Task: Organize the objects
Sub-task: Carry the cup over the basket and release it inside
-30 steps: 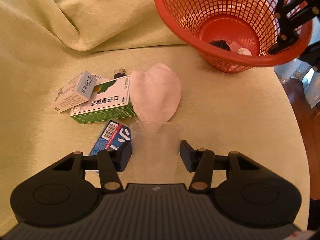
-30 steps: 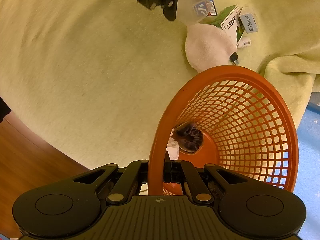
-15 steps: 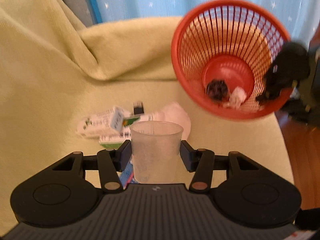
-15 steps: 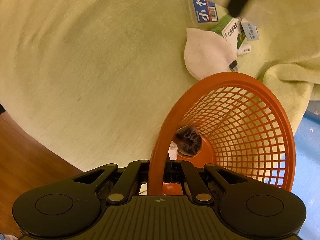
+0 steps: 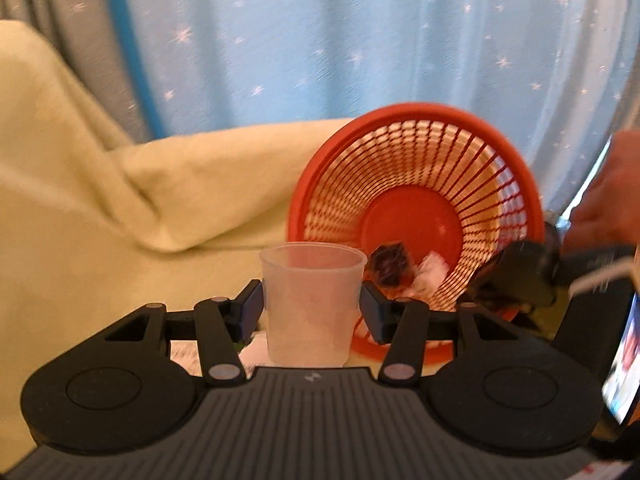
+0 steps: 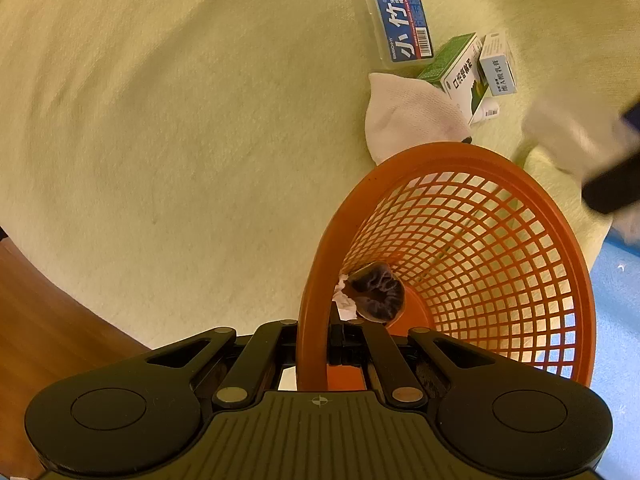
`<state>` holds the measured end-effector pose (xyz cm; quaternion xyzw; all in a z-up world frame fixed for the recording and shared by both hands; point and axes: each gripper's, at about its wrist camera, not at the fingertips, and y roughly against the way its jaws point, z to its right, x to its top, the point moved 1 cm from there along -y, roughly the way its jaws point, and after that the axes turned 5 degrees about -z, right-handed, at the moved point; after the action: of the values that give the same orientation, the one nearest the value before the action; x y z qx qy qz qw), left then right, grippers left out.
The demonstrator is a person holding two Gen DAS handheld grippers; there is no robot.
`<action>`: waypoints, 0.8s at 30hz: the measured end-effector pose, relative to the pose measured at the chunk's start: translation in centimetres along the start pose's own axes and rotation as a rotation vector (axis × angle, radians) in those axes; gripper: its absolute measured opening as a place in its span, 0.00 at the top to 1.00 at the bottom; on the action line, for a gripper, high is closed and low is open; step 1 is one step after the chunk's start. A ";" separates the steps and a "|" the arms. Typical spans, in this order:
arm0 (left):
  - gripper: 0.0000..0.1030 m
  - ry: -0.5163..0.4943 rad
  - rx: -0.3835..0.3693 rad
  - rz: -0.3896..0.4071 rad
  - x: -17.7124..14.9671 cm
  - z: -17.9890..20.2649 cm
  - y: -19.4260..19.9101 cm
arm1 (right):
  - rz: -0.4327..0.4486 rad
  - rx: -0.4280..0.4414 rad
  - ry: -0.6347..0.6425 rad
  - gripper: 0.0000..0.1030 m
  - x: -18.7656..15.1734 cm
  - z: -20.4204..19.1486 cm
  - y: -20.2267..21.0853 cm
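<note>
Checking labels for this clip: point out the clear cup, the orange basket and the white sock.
clear cup (image 5: 310,304), left wrist view, front wall
orange basket (image 6: 472,152), right wrist view, far rim
white sock (image 6: 408,116), right wrist view, middle

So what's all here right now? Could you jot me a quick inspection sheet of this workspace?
Surface: yellow-green cloth, rumpled at the back.
Job's things: clear plastic cup; red mesh basket, tilted, holding a dark scrunchie and crumpled paper.
Clutter: blue packet, green box, small white box, white pouch.
Grippers: left gripper jaws clamp the cup; right gripper jaws pinch the basket rim.
Cables: nothing seen.
Surroundings: blue starred curtain, wooden floor.
</note>
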<state>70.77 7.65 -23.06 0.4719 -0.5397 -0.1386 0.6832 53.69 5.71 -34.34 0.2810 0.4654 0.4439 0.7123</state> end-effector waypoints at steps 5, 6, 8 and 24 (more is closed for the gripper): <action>0.53 0.002 -0.098 0.006 2.2 1.0 -1.7 | 0.004 0.002 -0.007 1.00 0.0 0.1 0.0; 0.50 0.019 -0.122 0.014 2.6 0.9 -2.1 | 0.006 0.003 -0.010 1.00 0.0 0.1 0.0; 0.42 0.048 -0.149 0.033 3.2 0.9 -2.6 | 0.008 0.004 -0.012 1.00 0.2 0.1 0.1; 0.40 0.098 0.026 -0.017 -0.6 -1.9 -0.3 | 0.019 0.013 -0.026 1.00 0.0 0.5 0.0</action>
<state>72.26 8.86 -23.64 0.4916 -0.5032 -0.1142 0.7015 54.18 5.75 -34.14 0.2960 0.4562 0.4439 0.7122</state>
